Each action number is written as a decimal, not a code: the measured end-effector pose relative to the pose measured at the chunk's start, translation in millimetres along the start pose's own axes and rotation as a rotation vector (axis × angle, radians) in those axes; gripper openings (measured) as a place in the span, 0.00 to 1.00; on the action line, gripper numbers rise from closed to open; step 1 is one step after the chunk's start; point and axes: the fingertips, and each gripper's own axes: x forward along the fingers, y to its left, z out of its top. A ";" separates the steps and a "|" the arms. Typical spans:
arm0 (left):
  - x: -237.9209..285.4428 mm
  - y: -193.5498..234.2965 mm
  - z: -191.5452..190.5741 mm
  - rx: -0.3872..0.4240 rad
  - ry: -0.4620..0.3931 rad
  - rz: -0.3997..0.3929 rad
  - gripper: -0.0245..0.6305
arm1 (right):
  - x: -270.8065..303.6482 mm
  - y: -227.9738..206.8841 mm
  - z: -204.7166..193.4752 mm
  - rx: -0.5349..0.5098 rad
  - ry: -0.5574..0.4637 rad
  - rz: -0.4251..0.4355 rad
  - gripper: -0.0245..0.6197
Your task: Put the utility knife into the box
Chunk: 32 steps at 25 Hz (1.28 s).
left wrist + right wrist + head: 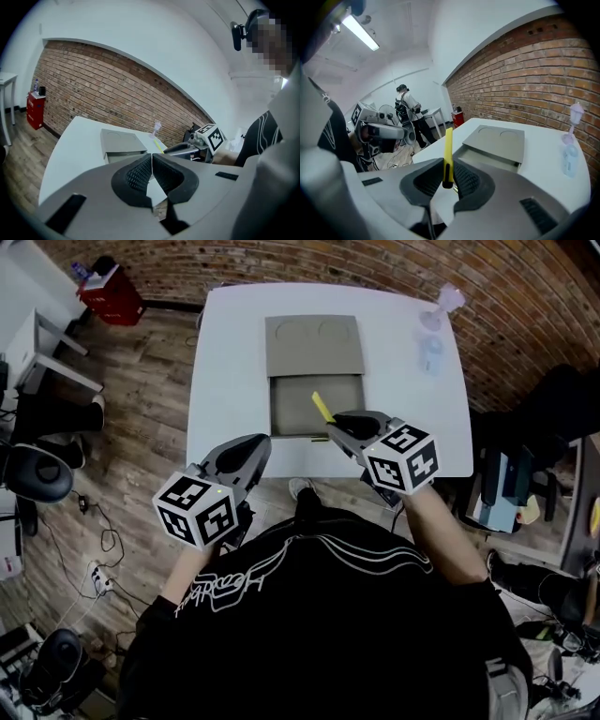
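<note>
A yellow utility knife (pixel 322 408) sticks up out of my right gripper (pixel 332 425), which is shut on its lower end just above the near edge of the grey box (pixel 314 405). The box's lid (pixel 312 345) is slid back, so the tray is open. In the right gripper view the knife (pixel 448 145) stands upright between the pads, with the box (pixel 494 143) ahead on the white table (pixel 230 381). My left gripper (pixel 263 442) hovers at the table's front edge, left of the box. Its jaws (pixel 151 161) are shut with nothing between them.
A small clear bottle with a pink top (pixel 433 343) stands at the table's back right. A red bin (pixel 111 294) sits on the wooden floor beyond the left corner. Chairs and cables lie on the left, and a person (pixel 408 110) stands far behind.
</note>
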 end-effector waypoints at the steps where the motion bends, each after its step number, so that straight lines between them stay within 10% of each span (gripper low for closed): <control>1: 2.1 4.0 1.3 -0.010 -0.002 0.006 0.08 | 5.8 -6.3 -0.9 -0.007 0.018 0.004 0.14; 32: 1.0 91.2 10.1 -0.167 -0.058 0.163 0.08 | 136.0 -92.9 -71.1 -0.193 0.475 -0.097 0.14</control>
